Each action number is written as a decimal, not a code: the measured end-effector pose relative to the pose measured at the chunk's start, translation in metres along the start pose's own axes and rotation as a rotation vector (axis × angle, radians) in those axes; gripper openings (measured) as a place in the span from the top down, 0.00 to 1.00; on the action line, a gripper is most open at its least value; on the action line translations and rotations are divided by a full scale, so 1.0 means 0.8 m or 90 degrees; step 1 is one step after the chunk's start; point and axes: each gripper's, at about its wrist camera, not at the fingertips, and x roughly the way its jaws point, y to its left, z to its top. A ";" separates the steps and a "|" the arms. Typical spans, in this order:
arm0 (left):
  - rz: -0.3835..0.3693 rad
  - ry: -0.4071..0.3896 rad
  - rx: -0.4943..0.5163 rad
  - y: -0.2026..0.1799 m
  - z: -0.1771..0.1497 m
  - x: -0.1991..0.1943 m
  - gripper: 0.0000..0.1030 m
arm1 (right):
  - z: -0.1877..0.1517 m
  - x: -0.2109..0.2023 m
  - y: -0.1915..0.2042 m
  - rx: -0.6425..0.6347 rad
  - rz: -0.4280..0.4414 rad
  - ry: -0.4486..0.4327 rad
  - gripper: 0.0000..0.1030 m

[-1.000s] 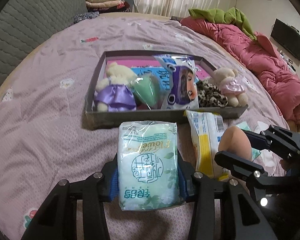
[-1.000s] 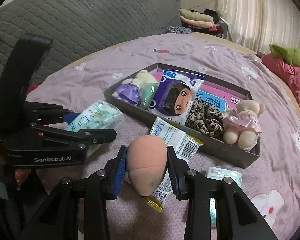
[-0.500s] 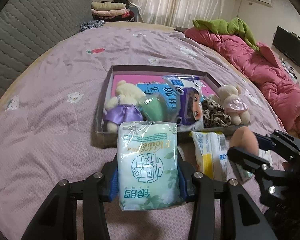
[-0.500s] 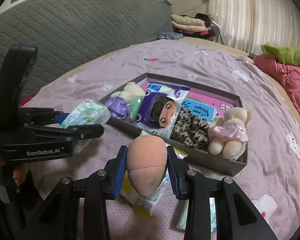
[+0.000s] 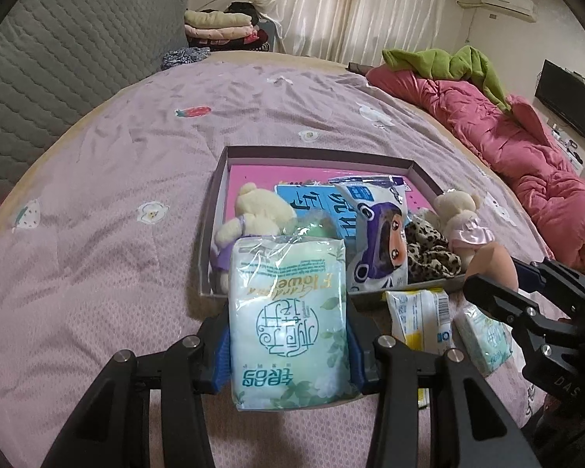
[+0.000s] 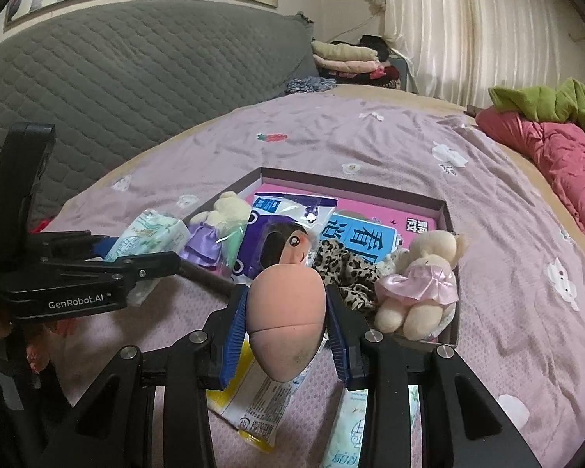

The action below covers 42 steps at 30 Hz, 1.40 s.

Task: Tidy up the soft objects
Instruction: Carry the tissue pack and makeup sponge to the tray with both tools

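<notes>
1. On the bed [image 5: 97, 202], spread with a lilac quilt, a shallow grey box [image 5: 319, 153] lies open as the collecting place; it already holds two small teddy bears, a doll packet, a leopard-print cloth and a pink booklet.
2. Near the camera, the left gripper [image 5: 288, 335] has its fingers [image 5: 219, 355] clamped on the two long sides of a green tissue pack [image 5: 290, 323], which hangs clear of the quilt just short of the box's near wall. Gripping across the narrow width probably keeps the soft pack from folding.
3. To the right, the right gripper [image 6: 286, 312] has its fingers [image 6: 236, 327] closed on a peach egg-shaped sponge [image 6: 286, 308], pinched at its widest part so it cannot slip out, and held above the quilt.
4. Below the sponge, a yellow-and-white packet [image 6: 261, 401] and a small tissue pack [image 5: 485, 335] lie on the quilt outside the box, not yet sorted.
5. Both held items look bound for the box; free room shows mainly at its far side, over the pink booklet [image 5: 292, 173].
</notes>
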 end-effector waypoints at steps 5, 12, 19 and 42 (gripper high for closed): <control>0.001 -0.006 -0.004 0.004 0.007 0.003 0.55 | 0.008 0.001 -0.005 0.003 -0.009 -0.012 0.62; 0.008 -0.016 -0.011 0.015 0.019 0.010 0.55 | 0.022 0.000 -0.023 0.027 -0.021 -0.031 0.62; 0.012 -0.022 -0.021 0.022 0.033 0.020 0.55 | 0.033 0.001 -0.032 0.037 -0.032 -0.047 0.62; 0.013 -0.011 -0.010 0.019 0.050 0.040 0.55 | 0.048 0.013 -0.038 0.043 -0.042 -0.052 0.62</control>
